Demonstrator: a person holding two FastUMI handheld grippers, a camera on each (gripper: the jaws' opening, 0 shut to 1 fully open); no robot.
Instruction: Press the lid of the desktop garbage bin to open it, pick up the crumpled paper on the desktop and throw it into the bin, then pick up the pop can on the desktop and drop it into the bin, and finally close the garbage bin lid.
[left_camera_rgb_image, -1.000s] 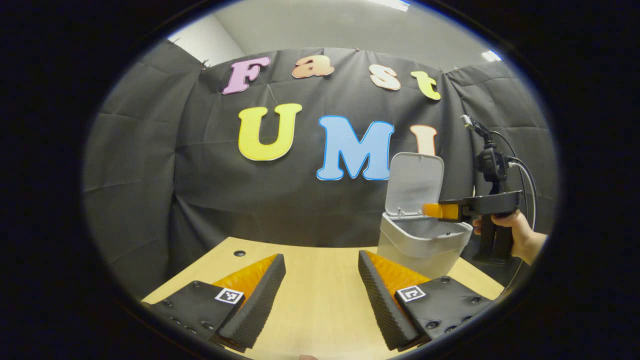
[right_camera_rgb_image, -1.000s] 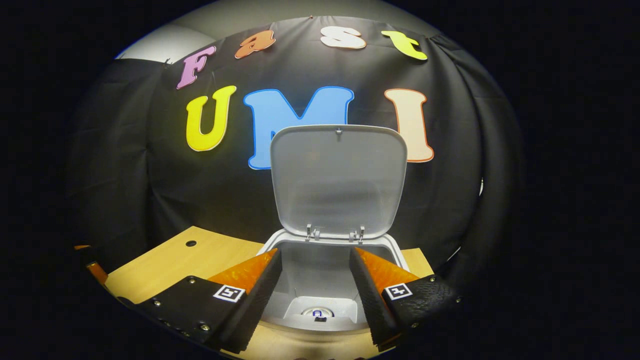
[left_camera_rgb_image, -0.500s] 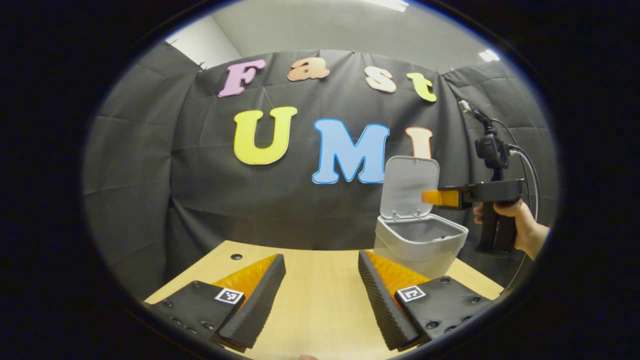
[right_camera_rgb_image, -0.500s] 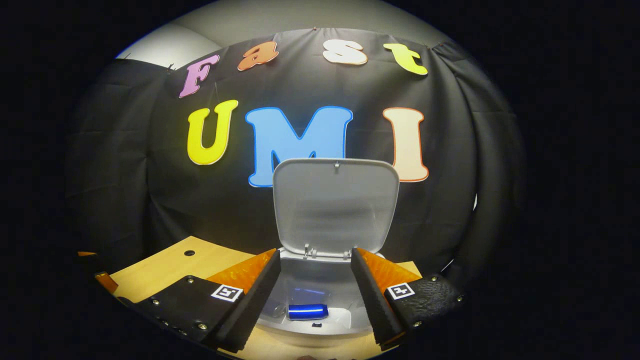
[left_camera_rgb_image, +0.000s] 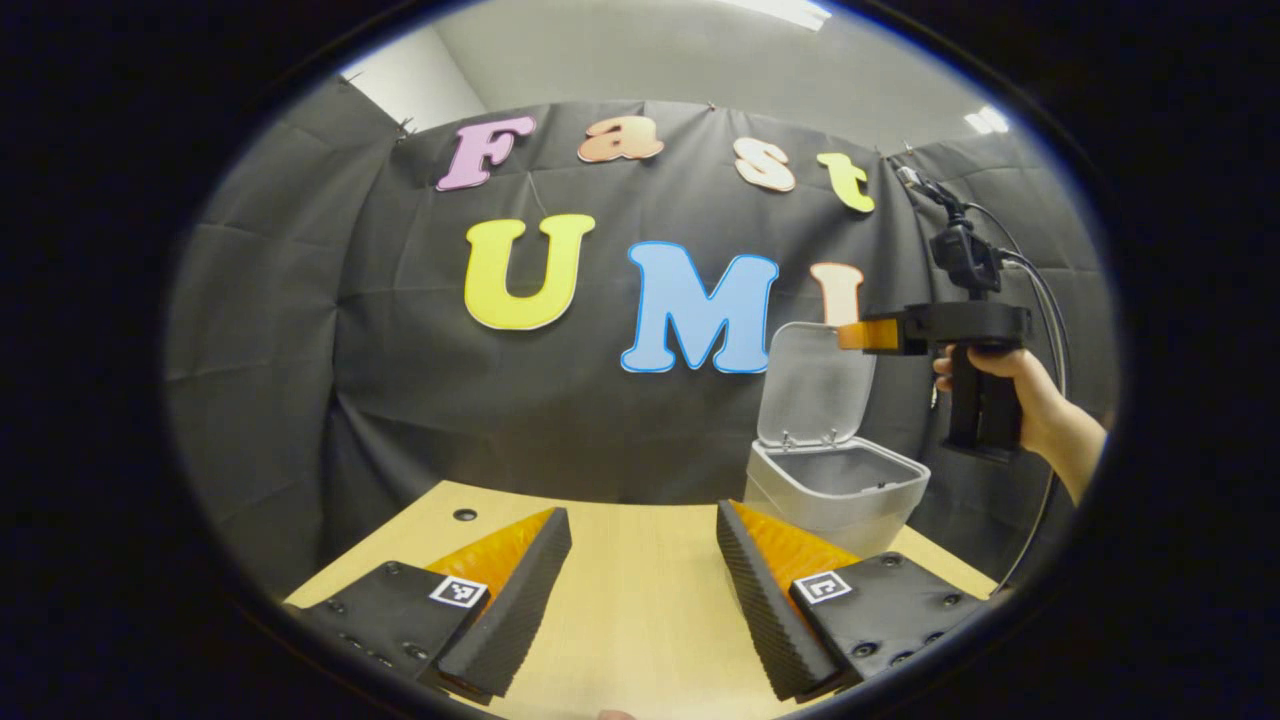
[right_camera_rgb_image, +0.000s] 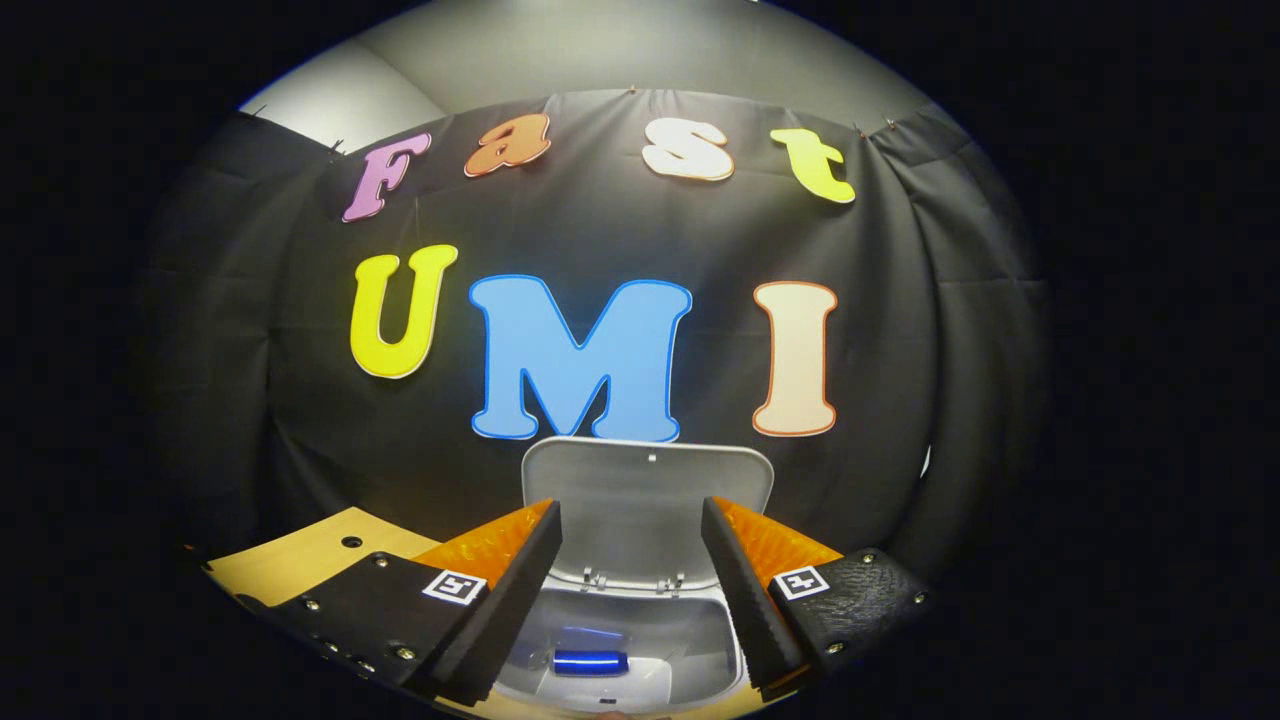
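Observation:
The grey desktop bin (left_camera_rgb_image: 835, 492) stands at the table's far right with its lid (left_camera_rgb_image: 815, 385) swung up and upright. In the right gripper view a blue pop can (right_camera_rgb_image: 590, 662) lies on its side at the bottom of the bin (right_camera_rgb_image: 720, 655), under the raised lid (right_camera_rgb_image: 648, 495). My right gripper (right_camera_rgb_image: 630, 510) is open and holds nothing, hovering high over the bin's mouth. In the left gripper view a hand (left_camera_rgb_image: 1005, 378) holds that right gripper (left_camera_rgb_image: 850, 336) level with the lid's top edge. My left gripper (left_camera_rgb_image: 642, 512) is open and holds nothing, low over the wooden table (left_camera_rgb_image: 640, 600).
The black cloth wall rises right behind the bin. A small round hole (left_camera_rgb_image: 464, 515) sits in the tabletop at the far left. The right gripper's cable (left_camera_rgb_image: 1050, 300) loops down behind the hand. The table's right edge runs close beside the bin.
The right gripper has risen from the bin's mouth to the height of the lid's top. The can has come to rest on its side inside the bin. The left gripper barely moved.

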